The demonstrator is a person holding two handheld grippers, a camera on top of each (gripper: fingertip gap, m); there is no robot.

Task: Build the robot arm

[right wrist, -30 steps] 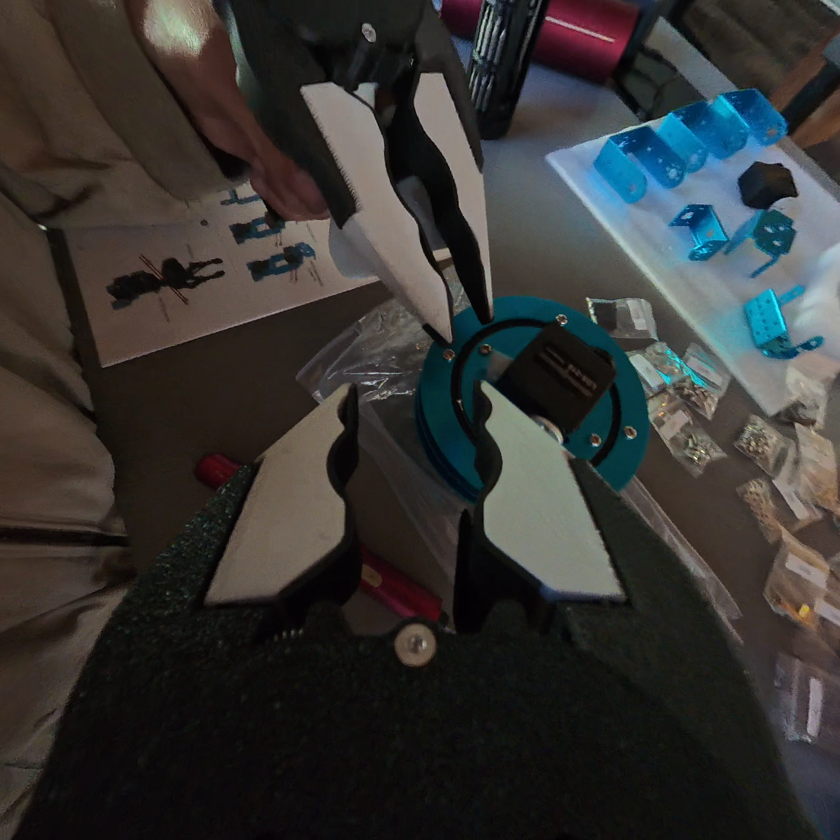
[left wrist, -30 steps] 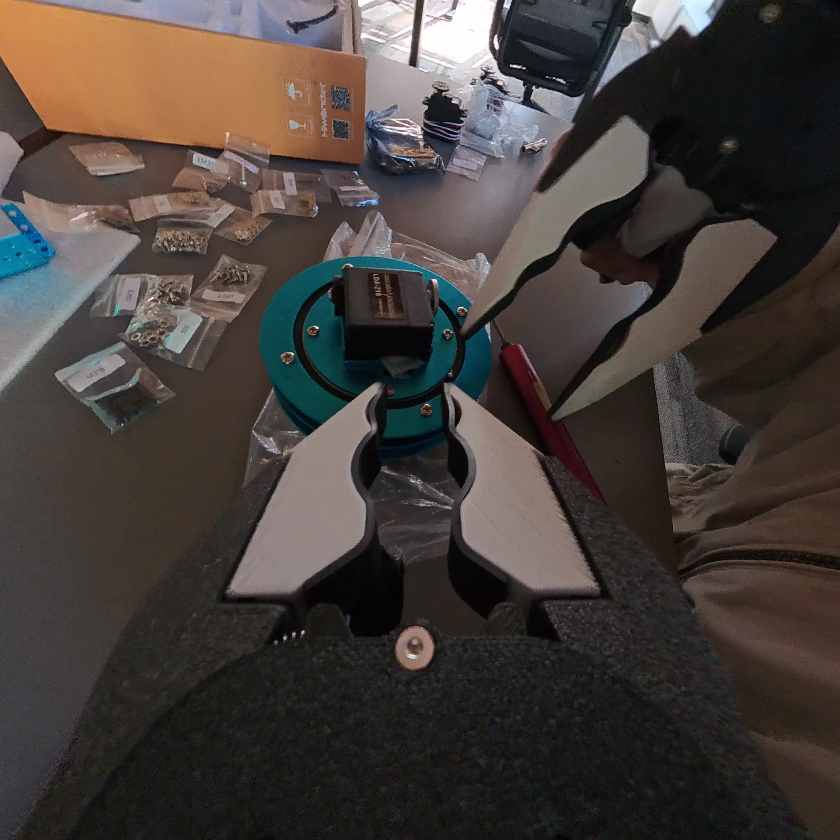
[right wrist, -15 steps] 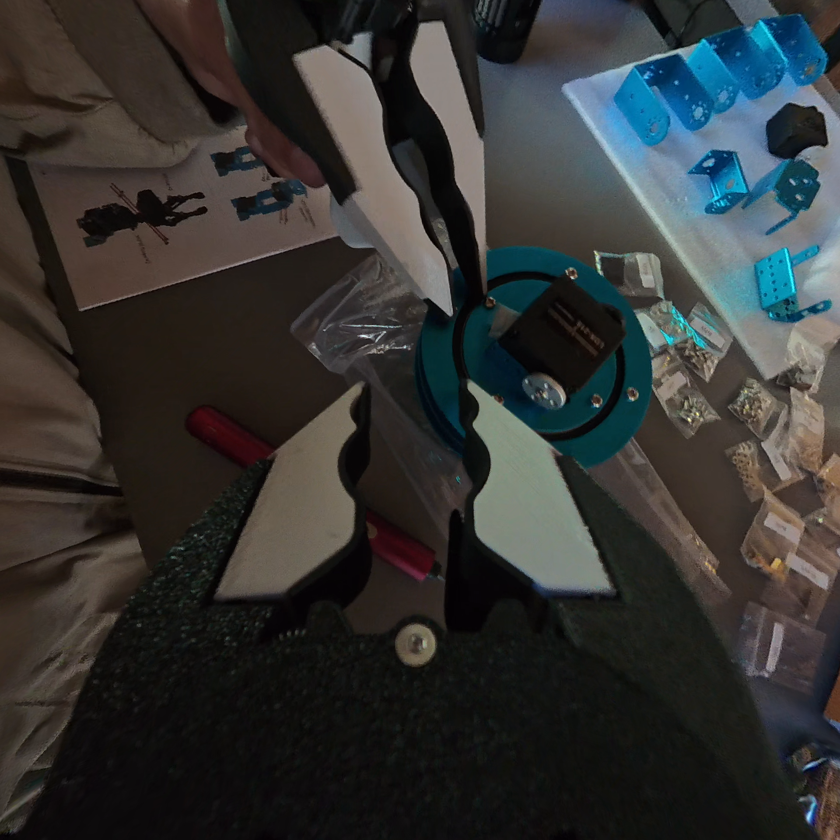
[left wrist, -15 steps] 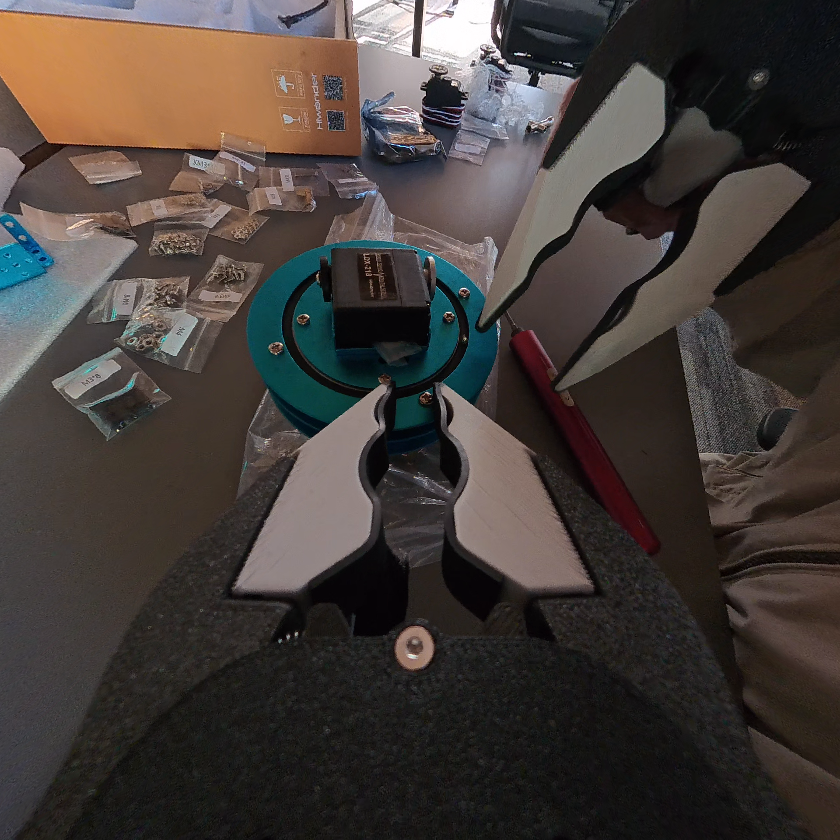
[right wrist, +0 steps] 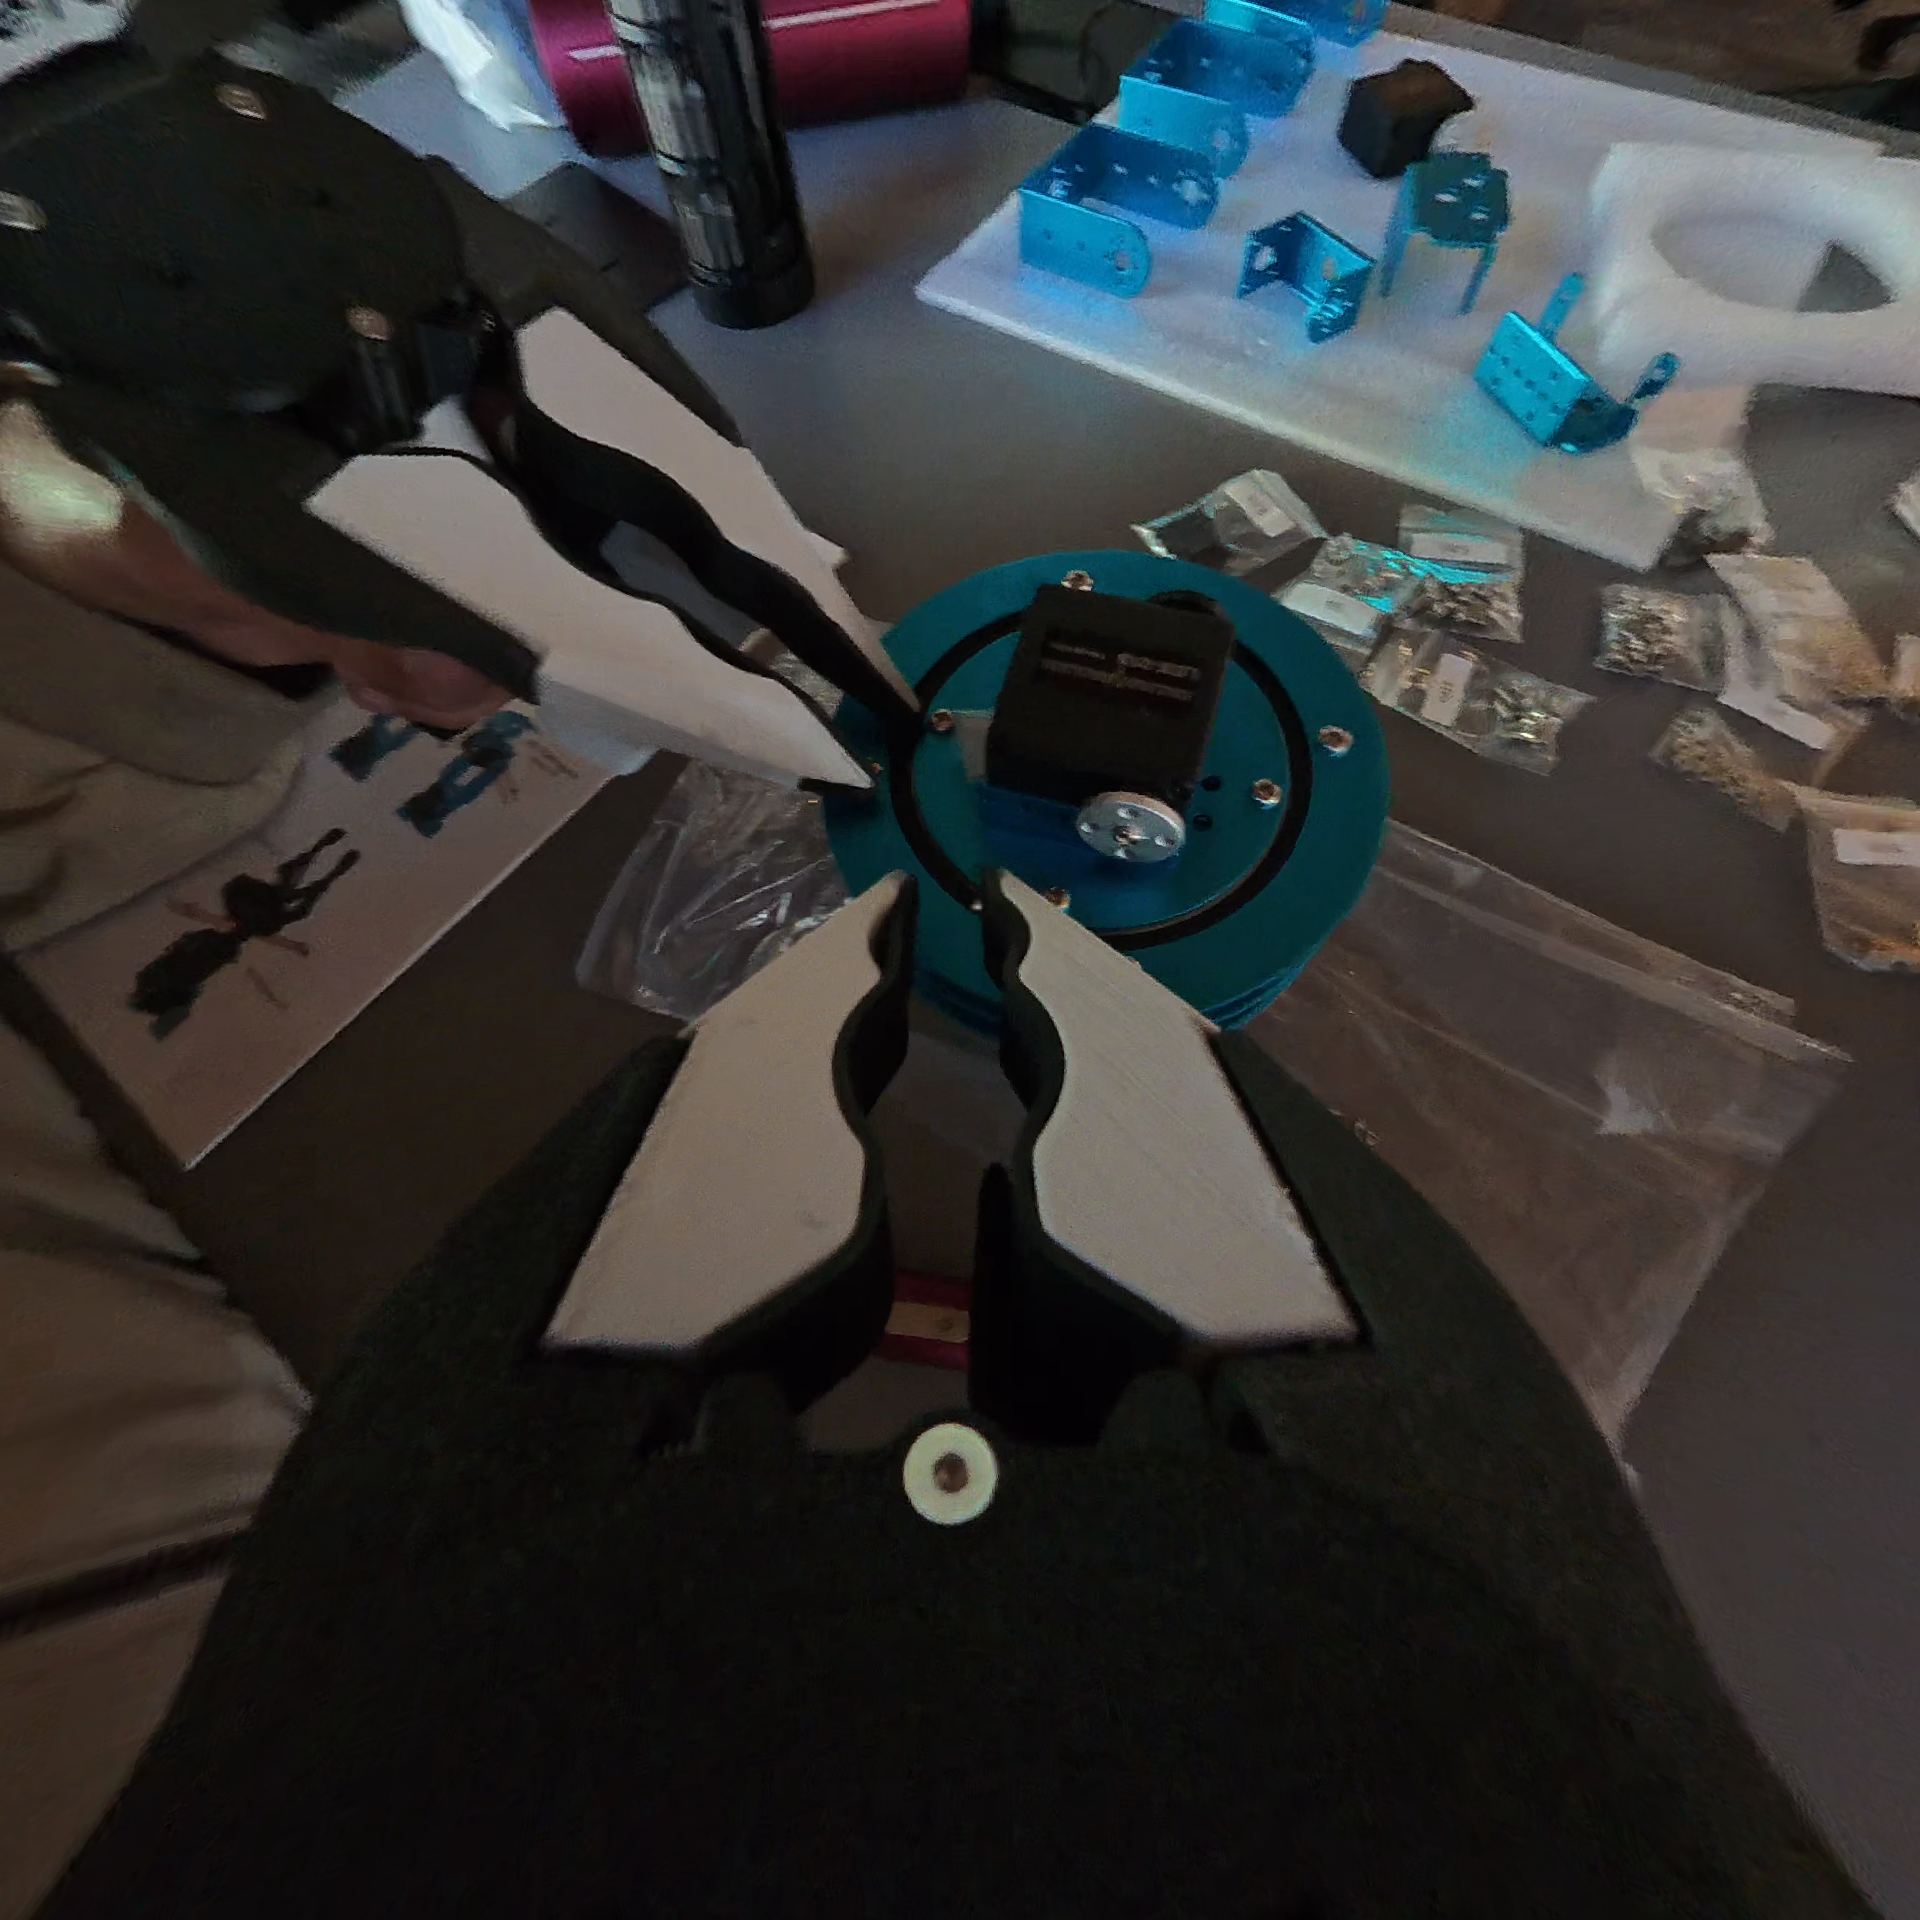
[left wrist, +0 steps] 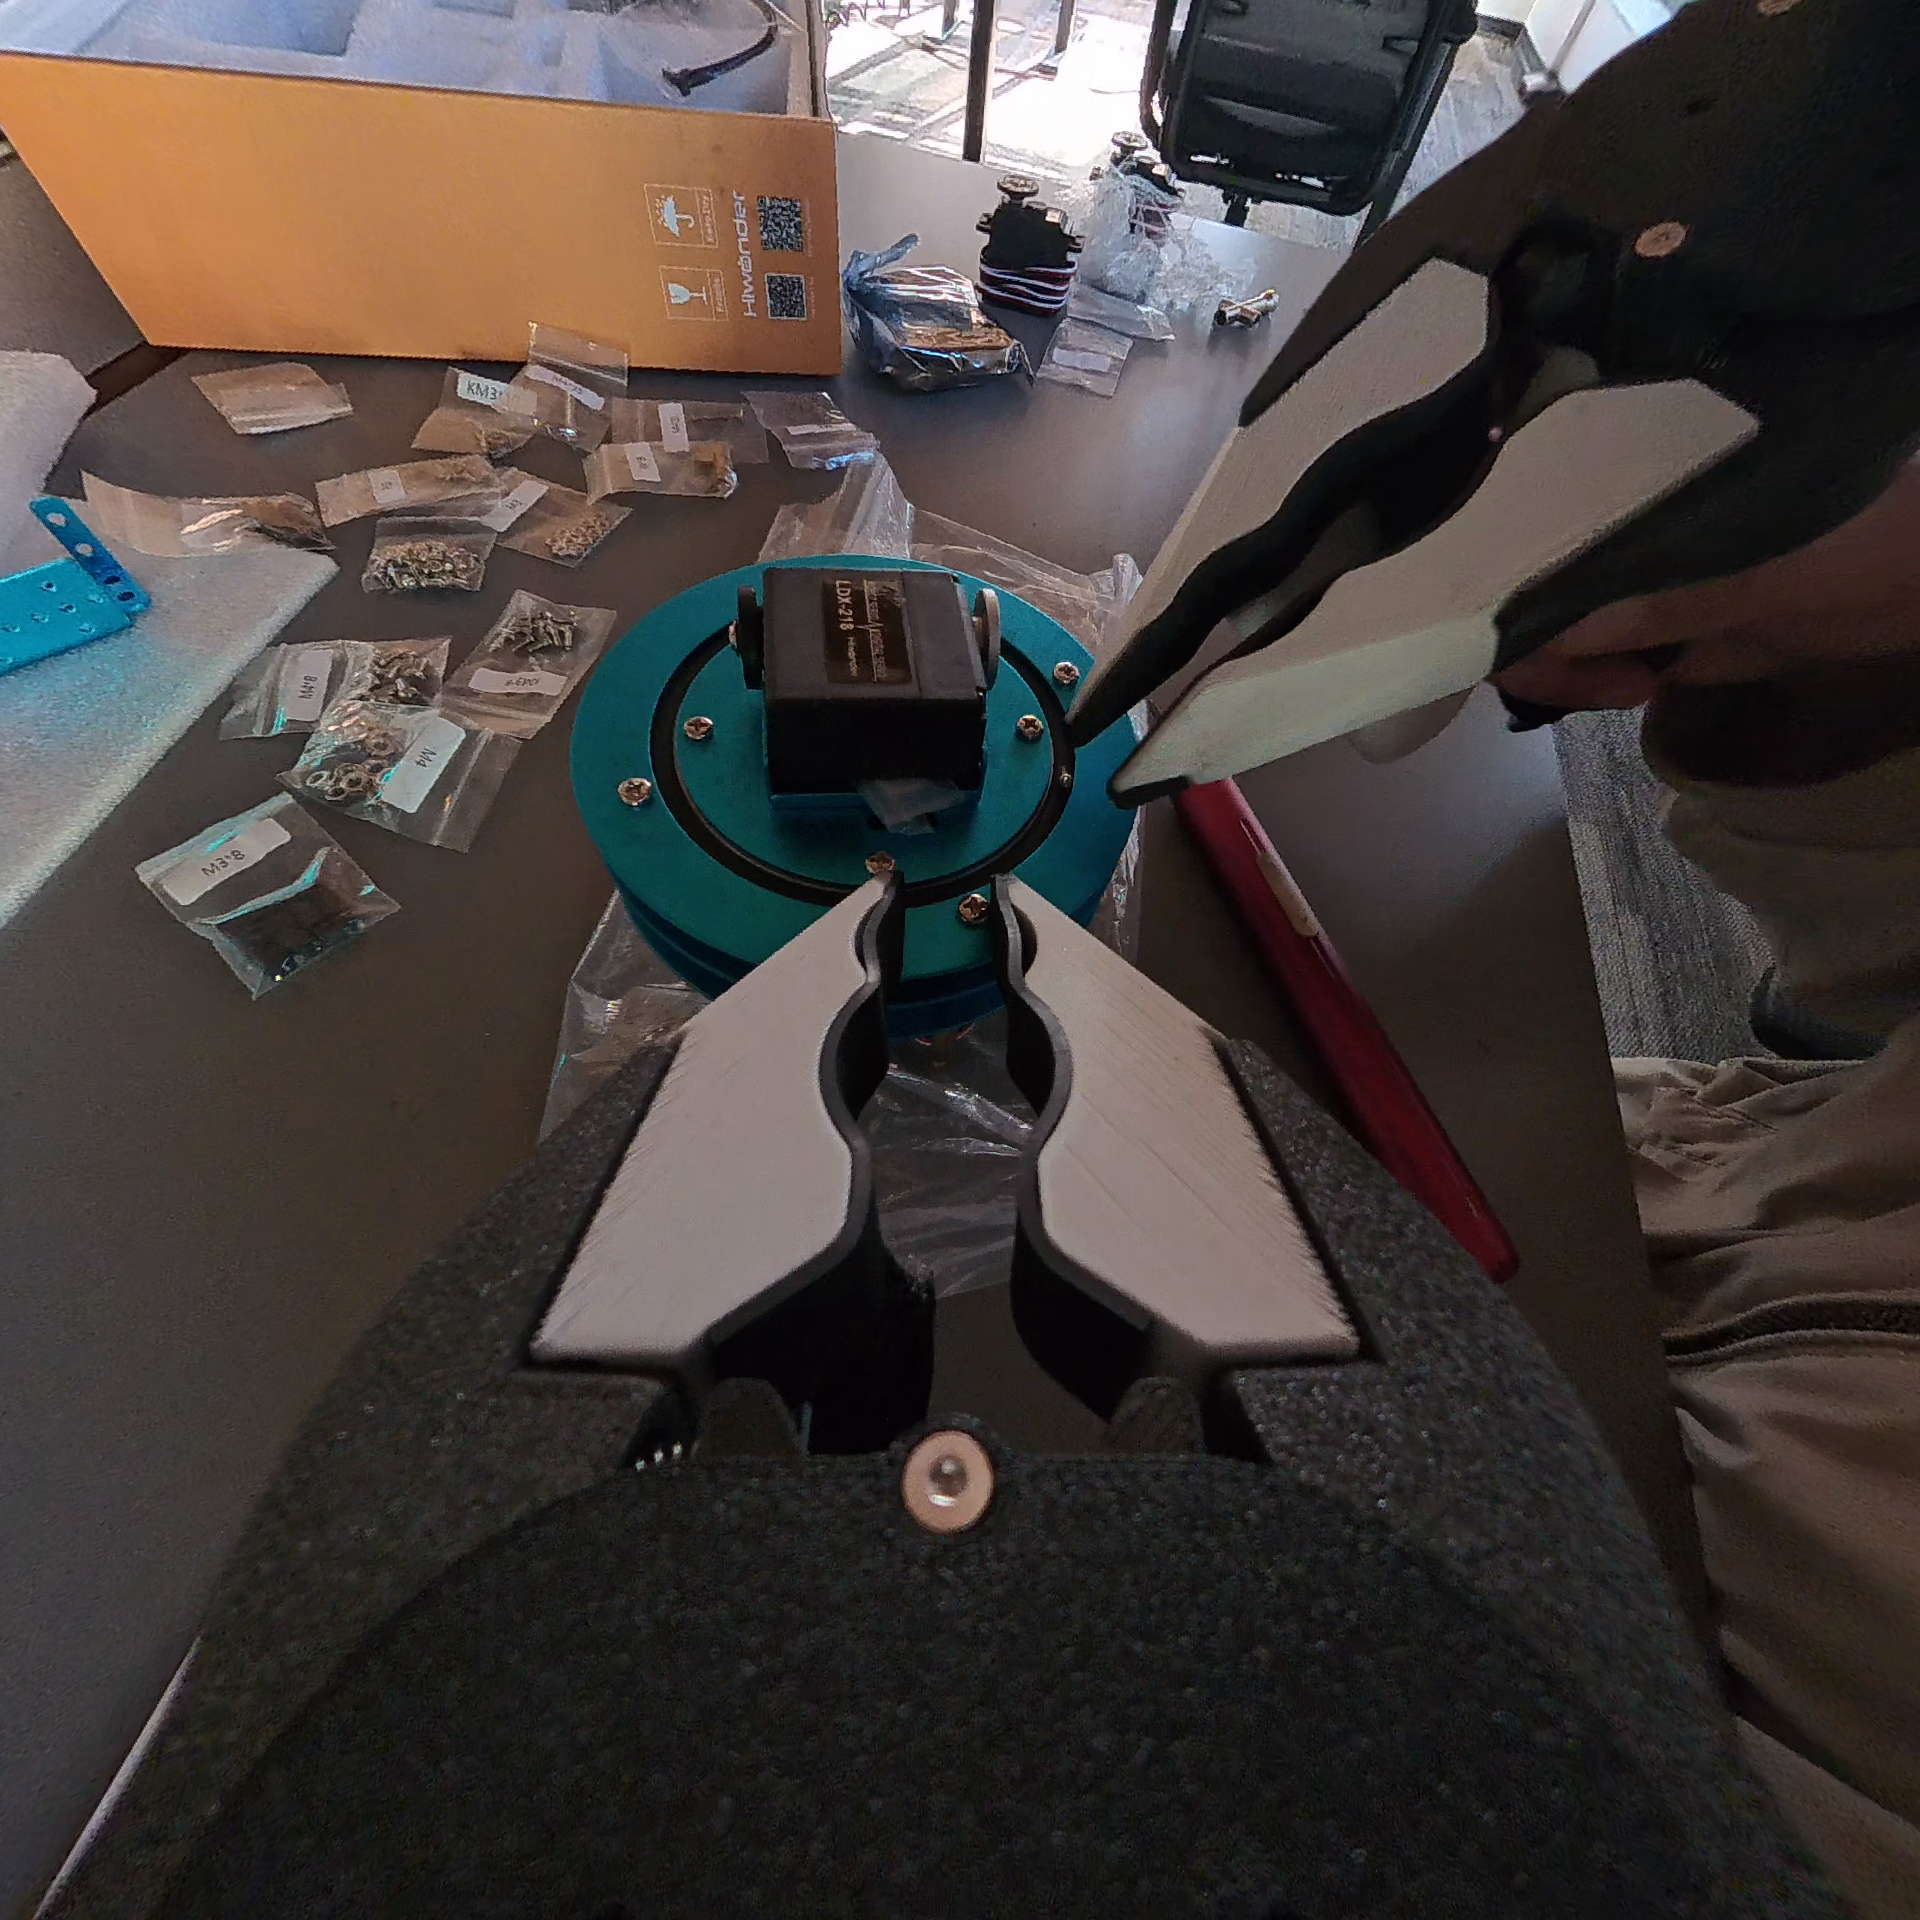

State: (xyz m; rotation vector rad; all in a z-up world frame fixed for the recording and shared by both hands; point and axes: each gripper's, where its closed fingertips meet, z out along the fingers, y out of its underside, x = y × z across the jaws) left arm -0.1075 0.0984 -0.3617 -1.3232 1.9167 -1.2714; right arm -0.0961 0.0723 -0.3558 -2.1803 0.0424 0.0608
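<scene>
We saw a teal round base (left wrist: 727, 894) on the grey desk (left wrist: 260, 1143), carrying a black servo block (left wrist: 873, 686) at its centre. The left hand-held gripper (left wrist: 940, 894) hovered at the base's near rim, fingers slightly apart and holding nothing. The right hand-held gripper (right wrist: 948, 896) reached the rim from the base's right side, its fingers also a little apart and empty. Only the left wrist view showed the orange cardboard box (left wrist: 416, 208) behind the base and the long red tool (left wrist: 1340, 1029) beside it. Only the right wrist view showed the servo's silver horn (right wrist: 1127, 826), the blue metal brackets (right wrist: 1299, 275) on white foam beyond the base, a printed sheet (right wrist: 260, 935) and a black cylinder (right wrist: 727, 156). Small screw bags (left wrist: 405, 748) appeared in both views.
</scene>
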